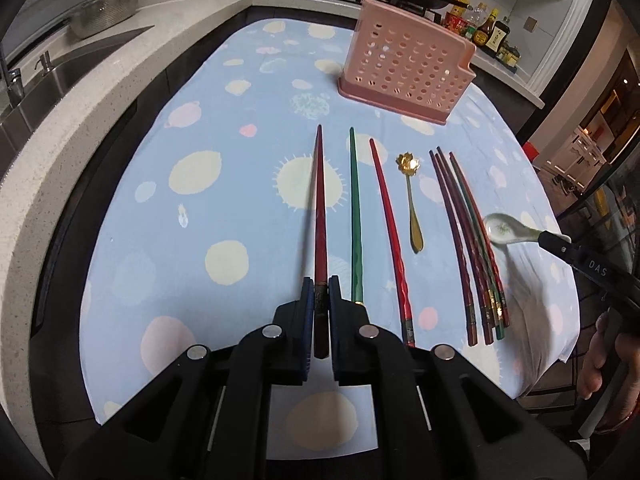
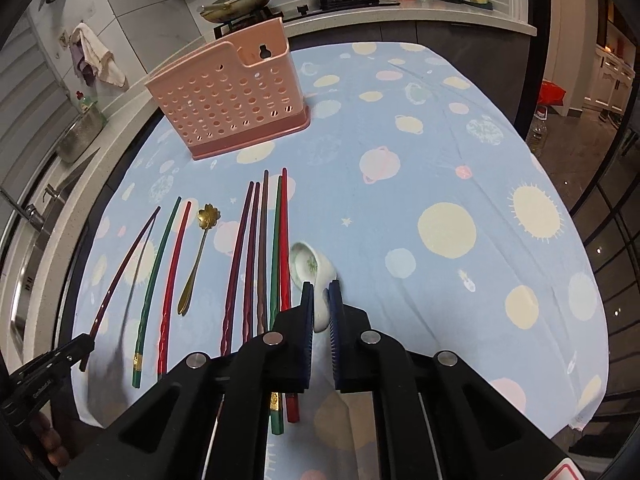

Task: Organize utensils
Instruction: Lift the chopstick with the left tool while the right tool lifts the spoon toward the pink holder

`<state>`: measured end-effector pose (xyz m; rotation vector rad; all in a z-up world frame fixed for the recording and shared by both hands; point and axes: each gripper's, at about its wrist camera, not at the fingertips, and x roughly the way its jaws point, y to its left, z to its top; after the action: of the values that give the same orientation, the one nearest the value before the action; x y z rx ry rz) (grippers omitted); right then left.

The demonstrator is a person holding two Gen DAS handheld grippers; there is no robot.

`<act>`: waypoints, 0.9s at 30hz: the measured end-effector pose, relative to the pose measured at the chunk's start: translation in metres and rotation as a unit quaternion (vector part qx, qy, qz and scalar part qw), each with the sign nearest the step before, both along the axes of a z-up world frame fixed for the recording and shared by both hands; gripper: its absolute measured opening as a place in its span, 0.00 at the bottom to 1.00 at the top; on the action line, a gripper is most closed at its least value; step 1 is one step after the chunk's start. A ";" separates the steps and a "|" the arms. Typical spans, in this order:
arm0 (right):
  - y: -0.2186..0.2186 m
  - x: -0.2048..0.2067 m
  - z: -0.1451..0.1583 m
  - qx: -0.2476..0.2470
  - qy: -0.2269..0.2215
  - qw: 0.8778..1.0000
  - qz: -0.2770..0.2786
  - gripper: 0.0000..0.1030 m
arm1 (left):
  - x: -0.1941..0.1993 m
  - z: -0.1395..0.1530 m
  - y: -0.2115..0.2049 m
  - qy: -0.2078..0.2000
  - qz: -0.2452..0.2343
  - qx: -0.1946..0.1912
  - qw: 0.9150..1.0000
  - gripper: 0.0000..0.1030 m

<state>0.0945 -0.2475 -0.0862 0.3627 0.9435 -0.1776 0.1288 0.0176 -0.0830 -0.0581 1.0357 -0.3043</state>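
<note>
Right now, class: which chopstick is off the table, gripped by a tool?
The dark red chopstick, leftmost: the left tool grips it; the rest lie flat.

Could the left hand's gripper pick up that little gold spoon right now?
Probably not yet: the left gripper is shut on a dark red chopstick. The gold spoon lies uncovered, two chopsticks over.

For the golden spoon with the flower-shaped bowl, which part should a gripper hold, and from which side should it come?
Probably best to grip the gold spoon at its wider handle end nearest the camera, coming from above with the jaws across the handle. It lies flat on the tablecloth, apart from the red chopstick and the chopstick bundle, so both sides are free. The flower bowl looks harder to pinch.
</note>
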 end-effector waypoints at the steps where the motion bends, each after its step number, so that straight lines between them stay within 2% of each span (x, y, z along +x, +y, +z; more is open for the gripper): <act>1: -0.001 0.000 0.003 -0.001 -0.004 1.000 -0.001 0.07 | 0.000 0.006 0.001 -0.008 0.001 -0.002 1.000 0.07; 16: -0.003 0.002 0.036 -0.004 -0.040 0.999 -0.002 0.06 | 0.028 0.075 0.010 -0.097 0.020 -0.022 0.995 0.07; 27: -0.008 0.035 0.070 0.002 -0.074 0.997 0.010 0.06 | 0.071 0.119 0.001 -0.152 0.016 -0.029 0.988 0.07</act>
<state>0.1299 -0.2551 -0.0165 0.3656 0.8006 -0.1278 0.1997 0.0185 0.0361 -0.0775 0.7224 -0.3031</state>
